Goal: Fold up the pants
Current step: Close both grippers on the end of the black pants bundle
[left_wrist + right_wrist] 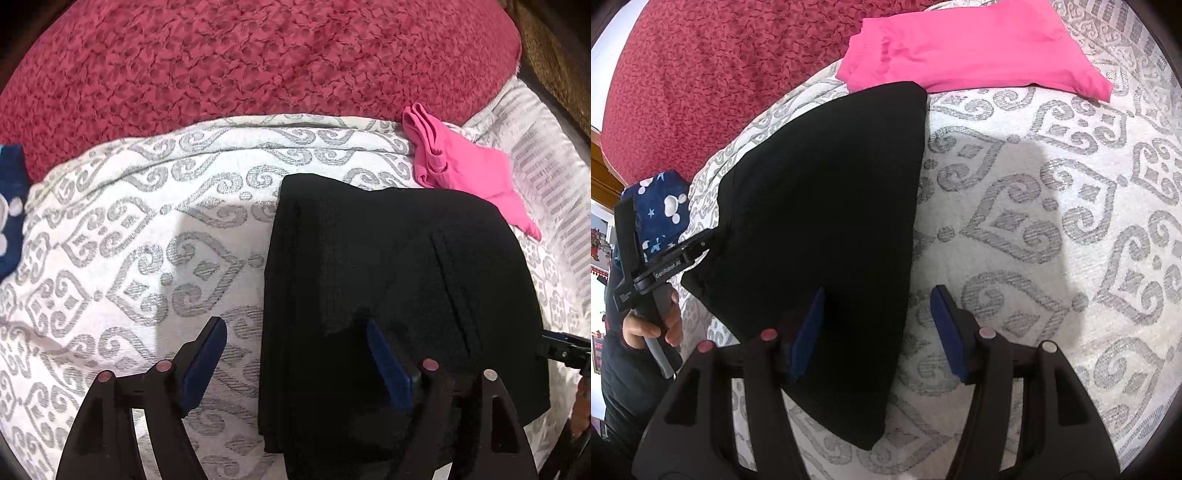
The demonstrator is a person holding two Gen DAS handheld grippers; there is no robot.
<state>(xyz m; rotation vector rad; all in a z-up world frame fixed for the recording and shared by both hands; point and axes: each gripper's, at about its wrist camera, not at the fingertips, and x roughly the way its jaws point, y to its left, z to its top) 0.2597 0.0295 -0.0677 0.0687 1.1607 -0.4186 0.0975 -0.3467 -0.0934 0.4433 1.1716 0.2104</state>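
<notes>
Left claw (295, 354): lower centre of the left wrist view, jaws spread wide. One blue pad sits over the patterned cover; the other is partly tucked behind a loose flap at the near edge of the black pants (399, 266). Nothing is pinched.

Right claw (879, 332): lower centre of the right wrist view, jaws apart. Its left pad lies over the black cloth, its right pad over bare cover; the garment's right edge runs between them, ungripped.

Black pants: folded into a compact dark stack, centre-right in the left view, centre-left in the right view, resting on the bed cover (129, 240), white with grey scrollwork.

Pink garment (960, 48): folded, just beyond the far corner of the pants, apparently touching or slightly overlapped.

Navy printed cloth (661, 206): left edge, apart from the pants.

Red textured blanket (240, 55): upper frame, behind everything.

Handling note: the fold looks near complete. Judged best practice is to lift both claws straight clear without snagging the loose flap, then press stray edges flush so the stack stays square.
</notes>
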